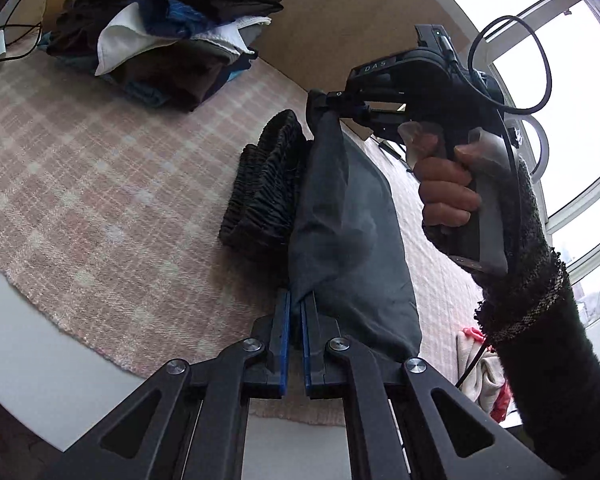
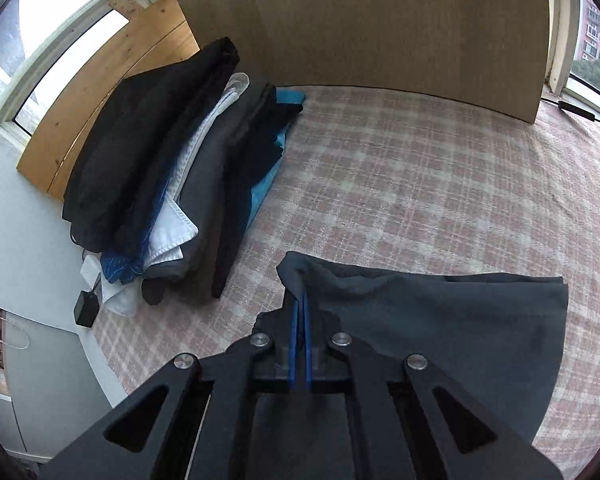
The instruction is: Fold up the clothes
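Left-wrist view, left to right. A stack of folded clothes [image 1: 172,36] sits at the far left of the plaid cloth [image 1: 80,184] that covers the surface. At centre, a black ribbed garment [image 1: 264,188] lies bunched on the cloth. Just beside it hangs the grey garment [image 1: 348,240], the item being folded. The left gripper [image 1: 295,320] has its jaws clenched on the garment's near edge. The right gripper [image 1: 328,106], carried by a hand [image 1: 448,196], pinches the far edge, so the fabric is strung between the two.

Right-wrist view, left to right. The same stack [image 2: 172,184] stands at left, and the grey garment [image 2: 440,320] spreads from centre to right, draped low over the plaid cloth [image 2: 420,168]. The right gripper [image 2: 300,304] has its jaws clamped on an upper corner.

Handling, as judged from the sag and soft wrinkles: the fabric is thin, light and limp (no stiffness to hold a shape), and probably somewhat smooth, so a shallow pinch may slip. Corners and hemmed edges are the sensible holds. Keeping both holds apart under light tension should keep the panel flat for laying down.
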{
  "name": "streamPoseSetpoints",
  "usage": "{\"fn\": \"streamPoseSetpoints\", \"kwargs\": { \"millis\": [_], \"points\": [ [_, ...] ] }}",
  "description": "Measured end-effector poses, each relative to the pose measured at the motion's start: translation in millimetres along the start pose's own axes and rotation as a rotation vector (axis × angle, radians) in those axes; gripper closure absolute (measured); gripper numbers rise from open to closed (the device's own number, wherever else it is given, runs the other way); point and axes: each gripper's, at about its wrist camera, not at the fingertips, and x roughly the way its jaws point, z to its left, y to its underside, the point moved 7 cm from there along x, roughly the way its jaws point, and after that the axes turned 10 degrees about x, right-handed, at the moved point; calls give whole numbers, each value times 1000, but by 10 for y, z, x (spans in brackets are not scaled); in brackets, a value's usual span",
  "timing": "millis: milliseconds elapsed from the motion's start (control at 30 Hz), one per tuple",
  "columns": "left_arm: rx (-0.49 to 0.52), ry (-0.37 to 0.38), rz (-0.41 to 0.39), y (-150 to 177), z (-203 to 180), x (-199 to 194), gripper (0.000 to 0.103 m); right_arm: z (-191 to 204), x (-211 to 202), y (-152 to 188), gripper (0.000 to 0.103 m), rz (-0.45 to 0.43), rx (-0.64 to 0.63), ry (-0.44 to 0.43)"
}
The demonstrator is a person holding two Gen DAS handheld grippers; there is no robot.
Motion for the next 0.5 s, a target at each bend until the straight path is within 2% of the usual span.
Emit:
{"fn": "streamPoseSetpoints", "kwargs": {
  "millis": [100,167,233,267,300,367,433,500],
  "points": [
    [22,-44,26,18,94,-70,97,189,211,92,96,77,-77,0],
    [43,-86,6,-43,160,-209,98,270,102,97,93,71,-100,-24],
    [80,-117,-20,-154,185,-367,98,275,-227,48,78,15,-72,-112],
    [105,-128,-34,-230,166,-435,98,225,-446,13,63,-26,-40,-162],
    [148,-121,-43,-326,90,-451,98,174,-668,-23,58,-67,-9,-211],
    [234,-105,-62,-517,-65,-482,98,-111,-1025,22,57,-149,31,-206],
    [322,-96,-66,-734,-235,-326,98,-434,-1368,91,57,-231,66,-179],
    [411,-68,-44,-882,-414,-124,98,-809,-1491,282,57,-248,130,-152]
  ]
}}
